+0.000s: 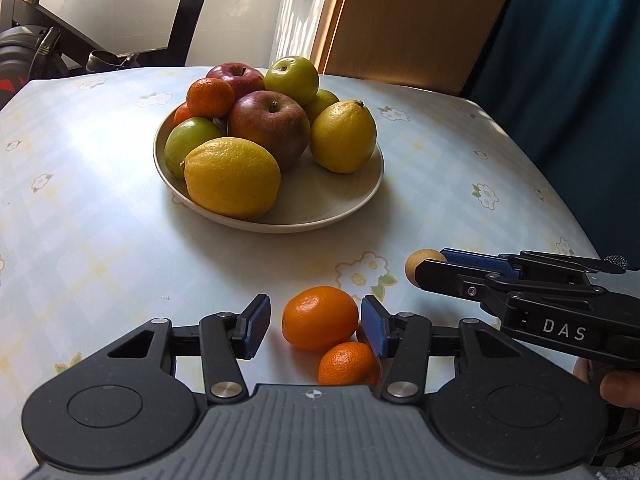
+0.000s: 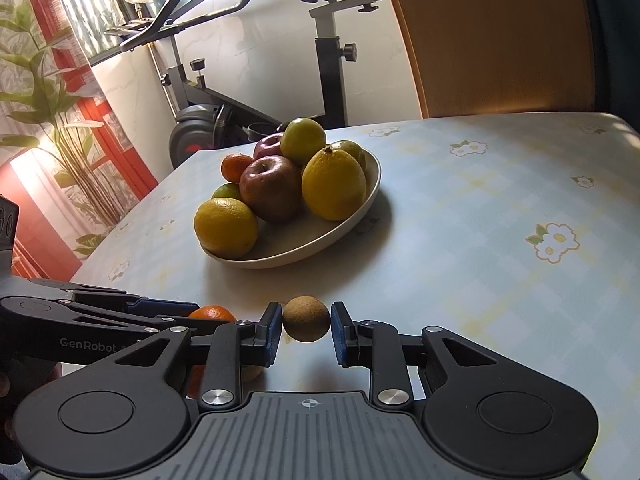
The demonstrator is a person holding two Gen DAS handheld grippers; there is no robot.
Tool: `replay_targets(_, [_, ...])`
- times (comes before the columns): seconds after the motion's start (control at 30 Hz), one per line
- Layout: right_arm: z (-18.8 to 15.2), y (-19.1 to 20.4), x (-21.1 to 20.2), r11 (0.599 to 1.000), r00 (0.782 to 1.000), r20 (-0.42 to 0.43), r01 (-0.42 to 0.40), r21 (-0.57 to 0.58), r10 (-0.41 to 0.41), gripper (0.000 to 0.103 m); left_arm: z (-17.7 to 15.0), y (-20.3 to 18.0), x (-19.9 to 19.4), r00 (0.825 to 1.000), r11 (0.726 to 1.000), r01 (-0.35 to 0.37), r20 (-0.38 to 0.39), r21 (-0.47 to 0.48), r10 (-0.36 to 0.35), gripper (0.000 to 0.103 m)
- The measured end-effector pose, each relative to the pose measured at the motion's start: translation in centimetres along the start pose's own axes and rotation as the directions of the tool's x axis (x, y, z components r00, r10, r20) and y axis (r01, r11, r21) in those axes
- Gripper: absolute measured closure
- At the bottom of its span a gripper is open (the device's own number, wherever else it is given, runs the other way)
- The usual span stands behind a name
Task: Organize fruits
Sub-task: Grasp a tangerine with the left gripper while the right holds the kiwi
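- Left wrist view: your left gripper (image 1: 316, 322) is pointing down with jaws parted around the larger tangerine (image 1: 320, 317), unpressed; bare tablecloth (image 1: 100, 240) is lying ahead before the plate (image 1: 352, 196).
- Right wrist view: your right gripper (image 2: 306, 326) is clamping the small brown fruit (image 2: 306, 324), with open tablecloth to its right.

A table (image 2: 500, 200) under a pale blue checked cloth with white flowers stands before a white wall (image 2: 248, 52). Behind it are a black exercise bike (image 2: 320, 52), a wooden chair back (image 2: 500, 36), a leafy plant (image 2: 52, 92) and a sunlit red-framed window (image 2: 92, 120).
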State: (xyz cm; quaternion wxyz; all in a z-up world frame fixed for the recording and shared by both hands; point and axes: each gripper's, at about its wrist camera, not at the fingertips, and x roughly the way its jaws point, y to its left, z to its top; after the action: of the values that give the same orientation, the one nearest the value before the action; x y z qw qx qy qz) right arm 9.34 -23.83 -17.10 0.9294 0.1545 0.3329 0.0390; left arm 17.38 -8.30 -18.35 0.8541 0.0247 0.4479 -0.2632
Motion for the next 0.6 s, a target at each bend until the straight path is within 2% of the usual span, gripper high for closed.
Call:
replay_targets(0.07, [0.0,0.0,0.0,1.000,1.000,0.001,-0.001,0.002,0.001,0.079,0.1,0.1,0.1,1.000,1.000,0.022,-0.003,-0.006,-0.022,0.059])
replay_targets(0.23, [0.0,0.0,0.1,1.000,1.000,0.004,-0.002,-0.003,0.002,0.079,0.0,0.2,-0.3,1.000,1.000,0.004,0.019,0.002,-0.004,0.060])
replay_targets(0.6, [1.0,0.6,0.3,0.999,1.000,0.006,-0.002,-0.047,0.003,0.079,2.0,0.8,-3.7,0.983,0.999,-0.045,0.180,0.013,0.042,0.060])
